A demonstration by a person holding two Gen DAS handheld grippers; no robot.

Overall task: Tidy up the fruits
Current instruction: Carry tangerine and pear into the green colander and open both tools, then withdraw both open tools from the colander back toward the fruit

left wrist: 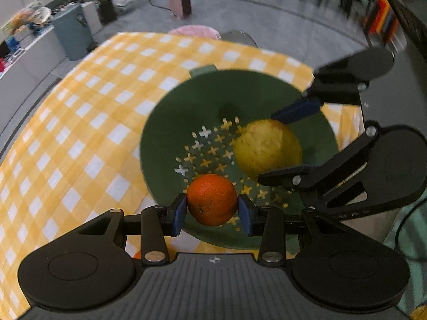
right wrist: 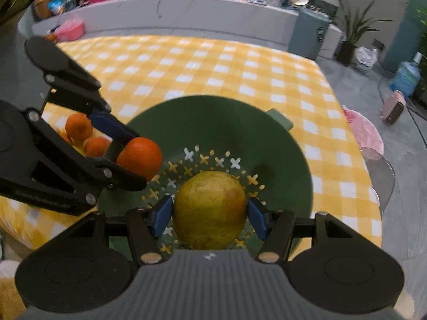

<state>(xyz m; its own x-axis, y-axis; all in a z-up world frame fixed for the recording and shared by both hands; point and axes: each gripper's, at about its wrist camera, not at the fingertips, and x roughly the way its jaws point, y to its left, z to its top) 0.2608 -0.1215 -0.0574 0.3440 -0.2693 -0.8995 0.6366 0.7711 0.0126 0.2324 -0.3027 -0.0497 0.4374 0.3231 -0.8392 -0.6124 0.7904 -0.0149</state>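
orange point(left wrist: 212, 199): left gripper point(left wrist: 212, 210) clamps its middle — firm, light.
pear point(right wrist: 209, 209): right gripper point(right wrist: 209, 216) grips its sides — heavier, bruisable, over green colander point(right wrist: 288, 144).

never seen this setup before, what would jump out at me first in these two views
Two fruits held at once above a green colander: the left gripper has its jaws closed on an orange, and the right gripper grips a bigger yellow-green fruit. The colander sits on a yellow and white checked tablecloth. A few more oranges lie on the cloth beside it, behind the left gripper in the right wrist view.
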